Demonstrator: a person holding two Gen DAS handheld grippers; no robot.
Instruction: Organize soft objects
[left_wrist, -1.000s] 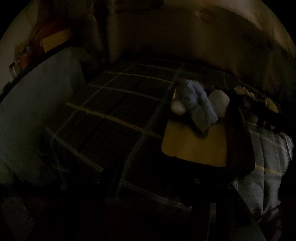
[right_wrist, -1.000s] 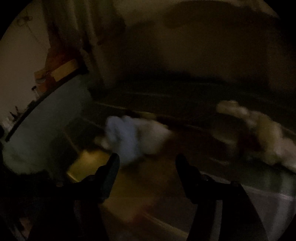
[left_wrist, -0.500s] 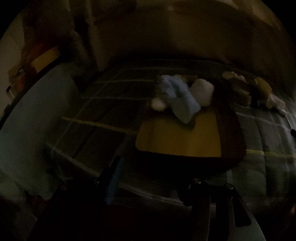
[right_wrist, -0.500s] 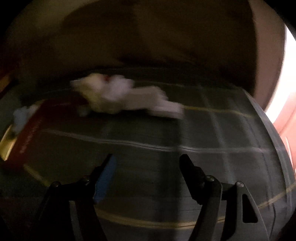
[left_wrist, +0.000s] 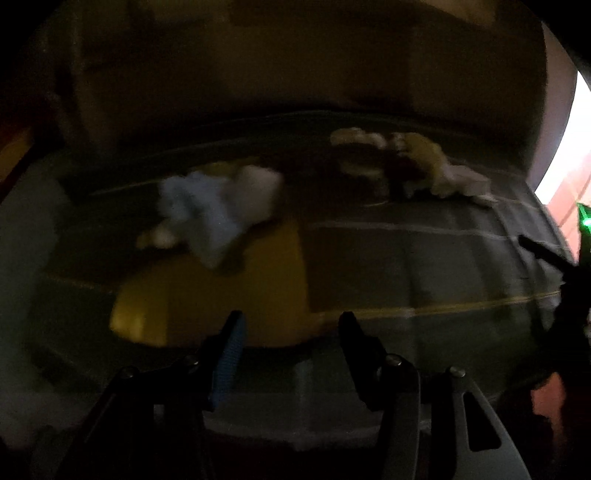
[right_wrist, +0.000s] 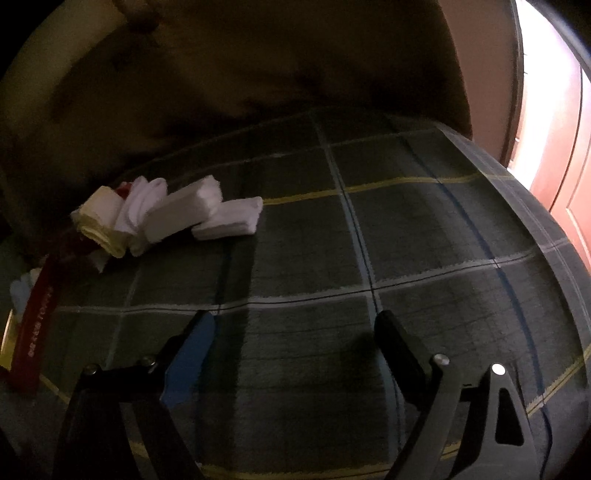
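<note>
The room is dim. In the right wrist view a heap of folded white socks (right_wrist: 207, 214) and a rolled pale yellow cloth (right_wrist: 101, 219) lies on a plaid blanket (right_wrist: 369, 240), far left of my open, empty right gripper (right_wrist: 295, 325). In the blurred left wrist view a light blue and white soft pile (left_wrist: 218, 206) rests at the far end of a yellow box (left_wrist: 207, 299). The sock heap (left_wrist: 424, 166) lies beyond it to the right. My left gripper (left_wrist: 291, 325) is open and empty, just short of the box.
A dark red box edge (right_wrist: 37, 325) with white lettering stands at the left of the right wrist view. A bright doorway with a reddish door (right_wrist: 554, 147) is at the right. A dark headboard or wall (right_wrist: 258, 74) rises behind the bed.
Both grippers have swung to the right. The right view has left the box and now faces the open blanket; the sock heap has shifted to its left. Both stay open.
</note>
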